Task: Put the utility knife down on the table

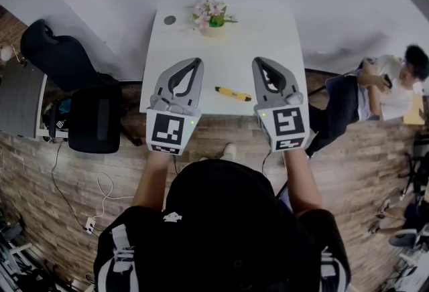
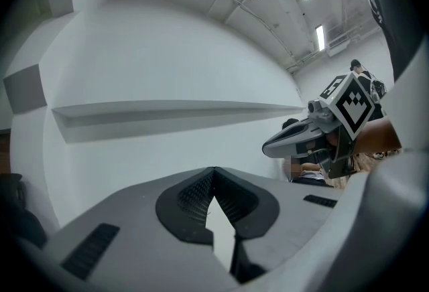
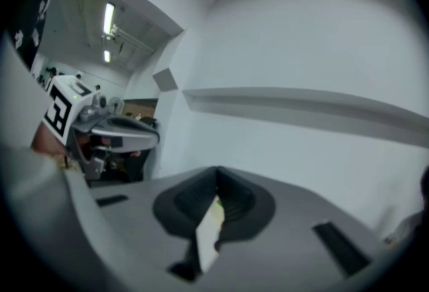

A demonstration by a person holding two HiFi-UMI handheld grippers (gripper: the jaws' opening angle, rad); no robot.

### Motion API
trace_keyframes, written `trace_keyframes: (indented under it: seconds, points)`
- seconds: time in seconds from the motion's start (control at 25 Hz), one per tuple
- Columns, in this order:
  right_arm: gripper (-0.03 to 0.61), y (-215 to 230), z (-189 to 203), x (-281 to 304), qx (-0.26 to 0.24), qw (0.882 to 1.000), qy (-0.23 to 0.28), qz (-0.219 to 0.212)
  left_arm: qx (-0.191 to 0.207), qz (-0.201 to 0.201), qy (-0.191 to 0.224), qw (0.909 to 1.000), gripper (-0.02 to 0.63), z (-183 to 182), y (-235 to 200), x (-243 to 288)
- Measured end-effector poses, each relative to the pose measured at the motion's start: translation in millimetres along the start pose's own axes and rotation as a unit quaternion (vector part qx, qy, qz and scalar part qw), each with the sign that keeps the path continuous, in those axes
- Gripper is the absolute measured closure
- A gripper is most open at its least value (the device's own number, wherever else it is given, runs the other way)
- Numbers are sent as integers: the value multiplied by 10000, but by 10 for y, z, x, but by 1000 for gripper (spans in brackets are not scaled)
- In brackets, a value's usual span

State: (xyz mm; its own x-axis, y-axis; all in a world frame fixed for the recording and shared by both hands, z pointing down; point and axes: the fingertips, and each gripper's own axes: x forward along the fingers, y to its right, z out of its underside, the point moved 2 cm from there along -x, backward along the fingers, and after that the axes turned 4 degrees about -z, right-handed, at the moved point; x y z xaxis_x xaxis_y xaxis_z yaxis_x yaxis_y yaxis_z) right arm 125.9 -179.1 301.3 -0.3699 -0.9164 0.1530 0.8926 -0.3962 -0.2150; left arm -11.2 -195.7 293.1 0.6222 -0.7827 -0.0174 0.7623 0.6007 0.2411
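Observation:
The yellow and black utility knife point(image 1: 232, 93) lies flat on the white table point(image 1: 228, 49), near its front edge, between my two grippers and touched by neither. My left gripper point(image 1: 197, 62) hovers over the table's front left part, its jaws shut with nothing between them. Its own view shows the fingertips point(image 2: 213, 171) meeting. My right gripper point(image 1: 259, 61) hangs to the right of the knife, also shut and empty, with its tips point(image 3: 217, 169) together in its own view. Both point level toward the white wall.
A small pot of pink flowers point(image 1: 212, 15) and a round grey disc point(image 1: 169, 19) sit at the table's far edge. A black chair point(image 1: 96, 116) and bags stand left of the table. A seated person point(image 1: 392, 86) is at the right.

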Motion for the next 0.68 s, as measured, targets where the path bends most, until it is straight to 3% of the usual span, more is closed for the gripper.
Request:
trace_keyframes:
  seconds: [0.68]
  points:
    - [545,2,13,-6,-4,10000,-31,-22,-70,23,-37,10000,600,9,43,12]
